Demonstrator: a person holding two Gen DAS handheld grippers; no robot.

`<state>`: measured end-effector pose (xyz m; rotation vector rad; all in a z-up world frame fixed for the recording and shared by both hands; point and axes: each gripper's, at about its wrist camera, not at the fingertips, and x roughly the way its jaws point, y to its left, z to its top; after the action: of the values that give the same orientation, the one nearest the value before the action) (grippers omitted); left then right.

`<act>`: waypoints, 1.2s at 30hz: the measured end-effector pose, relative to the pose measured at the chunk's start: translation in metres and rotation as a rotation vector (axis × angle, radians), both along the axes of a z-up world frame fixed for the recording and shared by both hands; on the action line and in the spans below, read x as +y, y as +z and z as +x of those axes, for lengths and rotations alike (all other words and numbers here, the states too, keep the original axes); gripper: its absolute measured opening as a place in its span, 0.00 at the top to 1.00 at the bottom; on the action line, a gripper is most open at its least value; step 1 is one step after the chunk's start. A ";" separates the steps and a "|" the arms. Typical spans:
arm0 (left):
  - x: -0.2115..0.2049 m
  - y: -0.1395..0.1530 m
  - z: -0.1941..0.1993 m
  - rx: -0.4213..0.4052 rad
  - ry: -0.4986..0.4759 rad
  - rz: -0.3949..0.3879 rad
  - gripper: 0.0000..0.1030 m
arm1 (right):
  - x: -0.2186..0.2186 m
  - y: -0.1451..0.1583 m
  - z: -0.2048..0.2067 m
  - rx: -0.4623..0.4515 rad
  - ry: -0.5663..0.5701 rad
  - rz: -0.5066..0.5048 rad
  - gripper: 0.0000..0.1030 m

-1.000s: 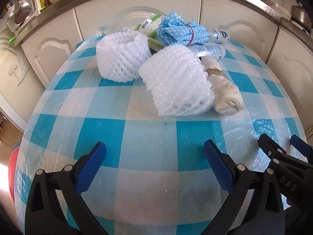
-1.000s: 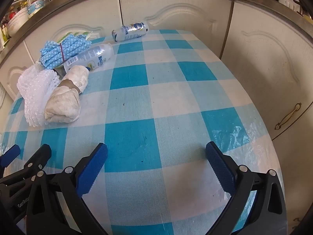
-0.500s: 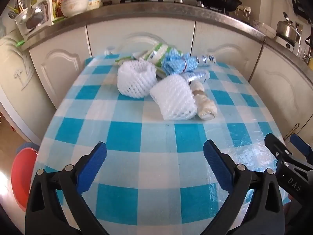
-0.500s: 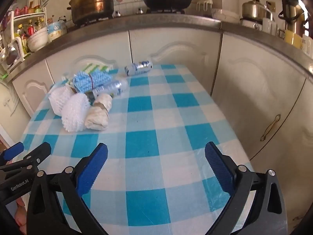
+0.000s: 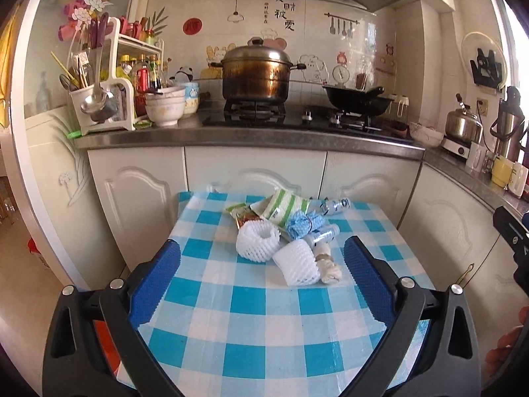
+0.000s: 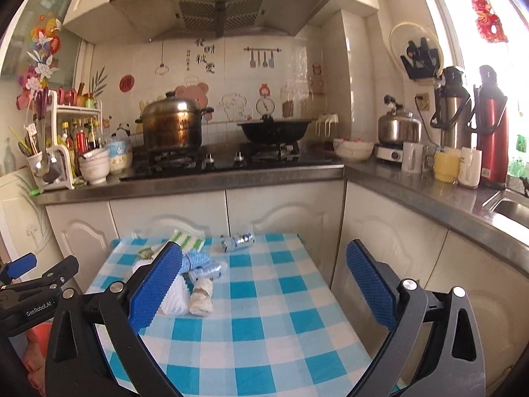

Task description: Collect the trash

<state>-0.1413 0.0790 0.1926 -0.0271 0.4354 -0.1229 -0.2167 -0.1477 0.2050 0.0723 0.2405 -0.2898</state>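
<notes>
Both grippers — the left gripper (image 5: pixel 261 278) and the right gripper (image 6: pixel 264 284) — hang wide open over the checked table (image 5: pixel 251 327), holding nothing, with the trash pile (image 5: pixel 284 241) at its far side.

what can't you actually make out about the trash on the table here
- Right wrist view: the foam nets are mostly hidden behind the right gripper's own left finger.
- Both views: bottle labels too small to read.
- Left wrist view: the red wrapper is partly covered by a foam net.
- No trash bin identifiable; the left gripper covers the near edge.
</notes>
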 end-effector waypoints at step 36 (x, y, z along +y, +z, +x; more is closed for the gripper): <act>0.036 0.086 -0.083 -0.264 0.036 -0.031 0.03 | 0.009 0.090 -0.085 -0.240 -0.132 -0.097 0.04</act>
<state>-0.2240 0.1149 0.2783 -0.0490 0.1692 -0.0960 -0.3022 -0.1389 0.2947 0.0266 -0.0175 -0.4204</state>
